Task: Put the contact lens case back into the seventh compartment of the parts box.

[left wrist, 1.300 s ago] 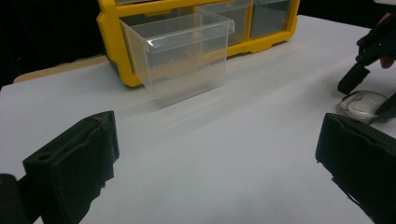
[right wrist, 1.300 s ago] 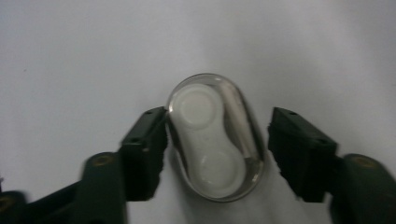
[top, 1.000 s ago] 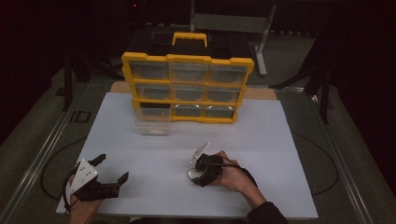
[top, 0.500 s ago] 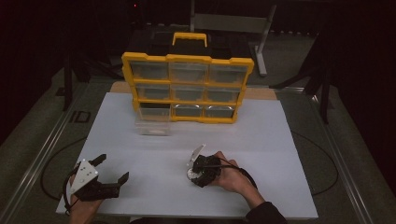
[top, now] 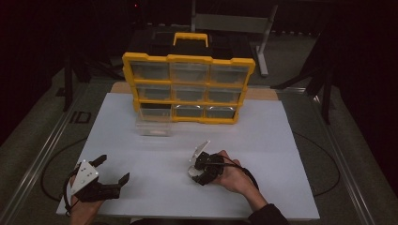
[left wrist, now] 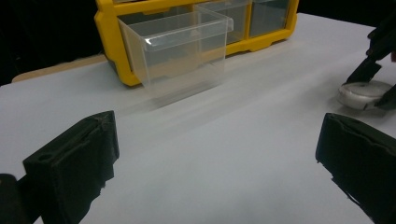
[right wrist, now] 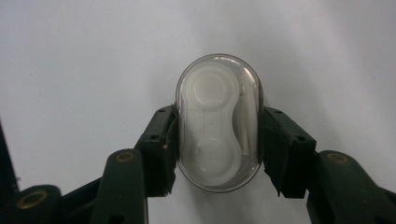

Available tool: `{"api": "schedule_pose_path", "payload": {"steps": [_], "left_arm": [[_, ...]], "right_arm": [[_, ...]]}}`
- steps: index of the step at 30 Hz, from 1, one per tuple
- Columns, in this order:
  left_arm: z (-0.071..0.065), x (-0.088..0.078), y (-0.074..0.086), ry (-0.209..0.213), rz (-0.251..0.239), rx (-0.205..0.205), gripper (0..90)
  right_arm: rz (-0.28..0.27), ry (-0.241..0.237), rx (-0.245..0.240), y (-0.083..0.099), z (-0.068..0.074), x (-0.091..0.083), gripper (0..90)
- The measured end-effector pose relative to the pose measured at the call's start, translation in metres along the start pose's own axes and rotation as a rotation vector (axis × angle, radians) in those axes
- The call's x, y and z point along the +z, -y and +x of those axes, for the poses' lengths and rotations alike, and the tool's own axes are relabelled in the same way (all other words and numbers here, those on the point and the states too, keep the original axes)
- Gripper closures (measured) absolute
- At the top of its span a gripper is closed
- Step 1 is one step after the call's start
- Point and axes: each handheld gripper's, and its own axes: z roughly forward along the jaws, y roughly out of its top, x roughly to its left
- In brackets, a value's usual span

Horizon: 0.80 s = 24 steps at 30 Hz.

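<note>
A clear oval case [right wrist: 217,121] with a white two-cup insert lies on the white tabletop [right wrist: 93,56]. My right gripper [right wrist: 217,140] is shut on it, one pad pressed against each long side. From above, that gripper [top: 196,171] sits right of the table's centre, near the front, with the case [top: 191,172] at its tips. My left gripper [top: 112,169] rests at the front left, open with nothing between its fingers. In the left gripper view its jaws stand wide apart around bare table [left wrist: 219,158], and the case [left wrist: 364,93] lies at the far right.
A yellow drawer cabinet [top: 187,84] with clear drawers stands at the back of the table. One clear drawer [top: 152,126] is out of it and stands on the table just in front of the empty bottom-left slot. Dark floor surrounds the white tabletop [top: 263,131].
The right gripper has shifted slightly to the left and sits a little lower over the case. The left gripper has stayed where it was.
</note>
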Motion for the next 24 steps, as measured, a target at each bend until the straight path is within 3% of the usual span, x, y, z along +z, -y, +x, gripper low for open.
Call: {"api": "schedule_pose_path", "payload": {"steps": [14, 24], "left_arm": [[0.0, 0.0, 0.0, -0.004, 0.005, 0.004, 0.5], [-0.001, 0.001, 0.0, -0.004, 0.006, 0.006, 0.5]], "right_arm": [[-0.095, -0.006, 0.029, -0.011, -0.006, -0.038, 49.0], [-0.104, 0.008, 0.038, -0.022, -0.012, -0.061, 49.0]]}}
